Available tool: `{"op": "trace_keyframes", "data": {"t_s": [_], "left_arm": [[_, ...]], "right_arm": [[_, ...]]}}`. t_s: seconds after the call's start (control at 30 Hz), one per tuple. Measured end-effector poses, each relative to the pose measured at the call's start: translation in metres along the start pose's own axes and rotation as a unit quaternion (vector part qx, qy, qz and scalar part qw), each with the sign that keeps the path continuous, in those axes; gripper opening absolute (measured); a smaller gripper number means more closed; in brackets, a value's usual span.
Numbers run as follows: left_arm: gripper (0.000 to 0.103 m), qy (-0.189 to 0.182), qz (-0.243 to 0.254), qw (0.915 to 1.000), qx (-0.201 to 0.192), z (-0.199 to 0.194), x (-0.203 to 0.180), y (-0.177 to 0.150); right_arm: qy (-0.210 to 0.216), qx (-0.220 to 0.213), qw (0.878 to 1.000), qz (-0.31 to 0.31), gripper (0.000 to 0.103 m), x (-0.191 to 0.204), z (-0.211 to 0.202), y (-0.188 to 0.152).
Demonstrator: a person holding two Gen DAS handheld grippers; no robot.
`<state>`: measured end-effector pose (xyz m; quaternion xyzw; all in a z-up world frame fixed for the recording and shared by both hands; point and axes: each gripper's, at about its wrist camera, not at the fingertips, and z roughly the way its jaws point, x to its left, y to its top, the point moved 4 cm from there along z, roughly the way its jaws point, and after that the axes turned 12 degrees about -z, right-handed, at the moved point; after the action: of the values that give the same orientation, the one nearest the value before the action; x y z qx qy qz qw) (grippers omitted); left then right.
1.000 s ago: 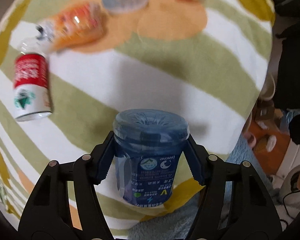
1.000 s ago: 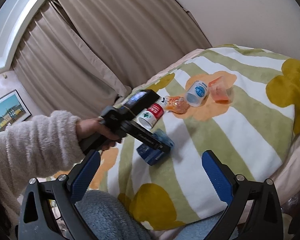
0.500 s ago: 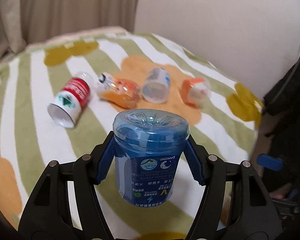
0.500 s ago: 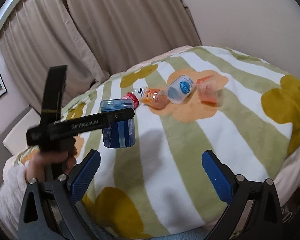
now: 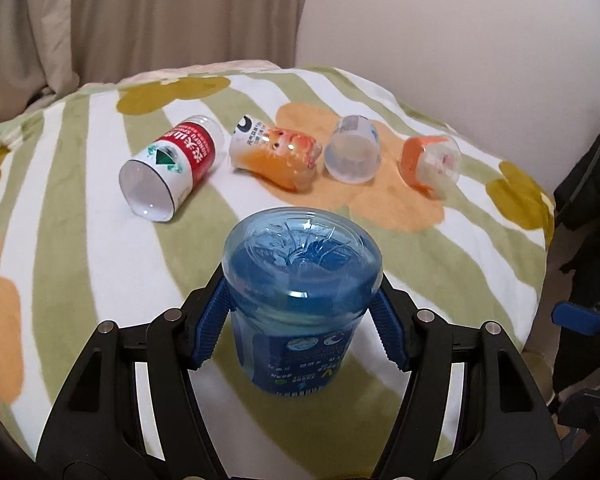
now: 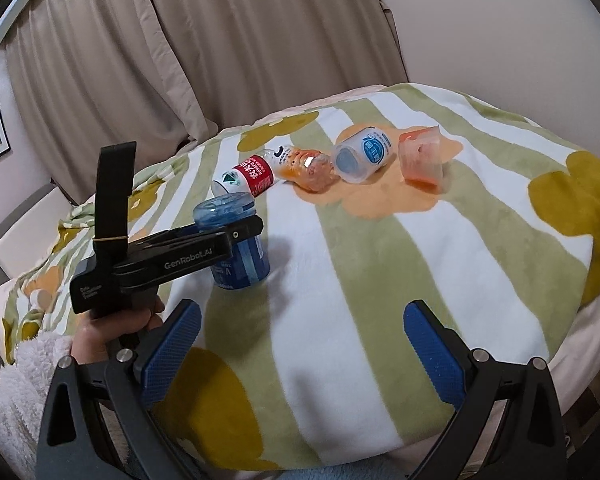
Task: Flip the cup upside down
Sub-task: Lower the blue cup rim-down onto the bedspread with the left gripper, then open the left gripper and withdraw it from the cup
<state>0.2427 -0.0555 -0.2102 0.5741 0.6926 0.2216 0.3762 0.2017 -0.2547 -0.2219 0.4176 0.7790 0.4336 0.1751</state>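
A blue translucent plastic cup [image 5: 300,304] stands upside down, base up, between the fingers of my left gripper [image 5: 302,332]. The blue pads sit at its two sides. In the right wrist view the cup [image 6: 236,248] rests with its mouth down on the striped blanket [image 6: 360,280], with the left gripper [image 6: 244,230] around its upper part. I cannot tell whether the pads still press it. My right gripper [image 6: 300,344] is open and empty, low over the near part of the bed.
Several cups lie on their sides at the back: a red and white one [image 5: 172,164], an orange one [image 5: 280,156], a clear bluish one [image 5: 352,152] and an orange-bottomed one [image 5: 432,164]. Curtains and a wall stand behind. The bed's edge drops off at right.
The left gripper has turned the blue cup from a tilted hold to base-up and lowered it onto the blanket. The right gripper stayed open and has drifted slightly.
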Motion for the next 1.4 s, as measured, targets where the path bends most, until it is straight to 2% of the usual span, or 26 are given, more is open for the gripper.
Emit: {"op": "trace_keyframes", "data": {"t_s": [0.17,0.5,0.57,0.6,0.63,0.83,0.97,1.13,1.27,1.4], "left_arm": [[0.062,0.012,0.02,0.9997,0.005,-0.005,-0.006,-0.007],[0.063,0.017,0.009,0.9997,0.013,-0.007,-0.002,-0.006],[0.071,0.013,0.007,0.9998,0.017,-0.007,-0.003,-0.007],[0.09,0.011,0.005,0.9997,0.019,-0.007,-0.003,-0.007],[0.102,0.009,0.005,0.9997,0.021,-0.007,-0.002,-0.007],[0.103,-0.004,0.001,0.9997,0.025,-0.015,-0.004,-0.006],[0.103,-0.016,0.001,0.9997,0.017,-0.035,-0.009,-0.004],[0.103,-0.025,0.015,0.9988,-0.04,-0.096,-0.02,0.017],[0.103,-0.022,0.039,0.9923,-0.115,-0.168,-0.03,0.037],[0.103,-0.012,0.049,0.9847,-0.167,-0.219,-0.033,0.046]], "right_arm": [[0.001,-0.003,1.0,0.002,0.101,0.004,-0.002,-0.002],[0.004,-0.001,1.0,-0.001,0.101,0.009,-0.003,-0.003],[0.002,-0.003,1.0,-0.002,0.101,0.01,-0.004,-0.003],[0.002,-0.003,1.0,-0.001,0.101,0.01,-0.005,-0.002],[0.002,-0.004,1.0,0.0,0.101,0.009,-0.005,-0.002],[-0.005,-0.004,1.0,0.003,0.101,0.009,-0.01,-0.001],[-0.014,-0.012,1.0,0.002,0.101,0.01,-0.02,0.005],[-0.044,-0.043,0.998,-0.01,0.101,0.017,-0.048,0.03],[-0.086,-0.094,0.992,-0.02,0.101,0.026,-0.083,0.059],[-0.13,-0.123,0.983,-0.041,0.102,0.043,-0.118,0.086]]}}
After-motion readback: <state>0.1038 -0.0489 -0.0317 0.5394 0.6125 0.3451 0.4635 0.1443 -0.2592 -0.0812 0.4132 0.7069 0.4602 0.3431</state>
